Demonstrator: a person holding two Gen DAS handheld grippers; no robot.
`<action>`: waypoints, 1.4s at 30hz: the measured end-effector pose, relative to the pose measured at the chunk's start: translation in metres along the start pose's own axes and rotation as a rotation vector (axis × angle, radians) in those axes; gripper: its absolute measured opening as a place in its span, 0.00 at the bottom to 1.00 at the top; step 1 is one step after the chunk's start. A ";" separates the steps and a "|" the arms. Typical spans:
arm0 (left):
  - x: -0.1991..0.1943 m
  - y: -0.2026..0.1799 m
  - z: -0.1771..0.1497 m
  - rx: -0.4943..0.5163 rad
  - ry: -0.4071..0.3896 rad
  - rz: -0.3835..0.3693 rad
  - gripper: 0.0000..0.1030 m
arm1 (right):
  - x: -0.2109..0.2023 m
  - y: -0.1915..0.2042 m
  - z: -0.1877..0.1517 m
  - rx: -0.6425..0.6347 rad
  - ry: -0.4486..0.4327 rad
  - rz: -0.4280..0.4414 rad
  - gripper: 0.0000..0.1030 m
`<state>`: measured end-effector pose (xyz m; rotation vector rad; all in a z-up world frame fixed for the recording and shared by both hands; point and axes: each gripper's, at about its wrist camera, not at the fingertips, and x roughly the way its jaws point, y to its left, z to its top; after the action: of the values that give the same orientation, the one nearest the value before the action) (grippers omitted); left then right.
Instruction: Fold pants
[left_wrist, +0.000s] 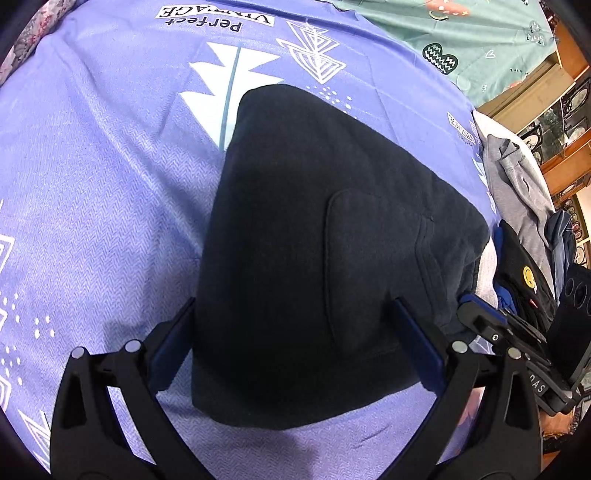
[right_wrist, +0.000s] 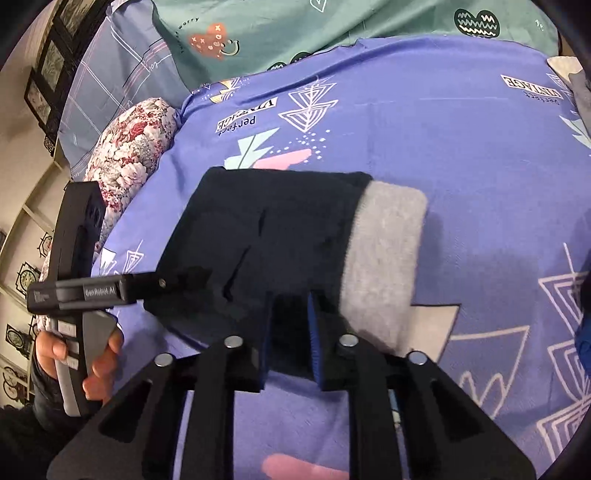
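Left gripper (left_wrist: 295, 347) spread wide, right gripper (right_wrist: 290, 332) pinched narrow

A purple printed bedsheet (left_wrist: 110, 192) covers the bed. At its twelve o'clock edge lies a teal patterned cover (right_wrist: 295, 33). A floral cushion (right_wrist: 129, 151) sits at ten o'clock beside a checked pillow (right_wrist: 110, 85). A pile of grey and dark clothes (left_wrist: 517, 192) lies at three o'clock, with wooden shelves (left_wrist: 554, 122) beyond.

Both wrist views look down closely at the pants (left_wrist: 314, 258).
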<state>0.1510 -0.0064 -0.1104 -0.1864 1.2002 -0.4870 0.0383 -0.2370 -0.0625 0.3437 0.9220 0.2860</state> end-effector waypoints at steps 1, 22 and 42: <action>0.000 0.000 0.000 0.002 0.000 0.000 0.98 | -0.004 -0.003 -0.002 0.002 0.003 0.000 0.12; -0.011 -0.003 -0.016 0.062 0.004 0.004 0.98 | -0.009 0.003 -0.021 -0.055 0.059 0.018 0.16; -0.021 0.010 -0.026 0.047 0.025 -0.053 0.98 | -0.019 -0.018 -0.024 0.081 0.016 0.034 0.40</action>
<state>0.1234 0.0152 -0.1056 -0.1728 1.2098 -0.5652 0.0097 -0.2564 -0.0694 0.4326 0.9456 0.2835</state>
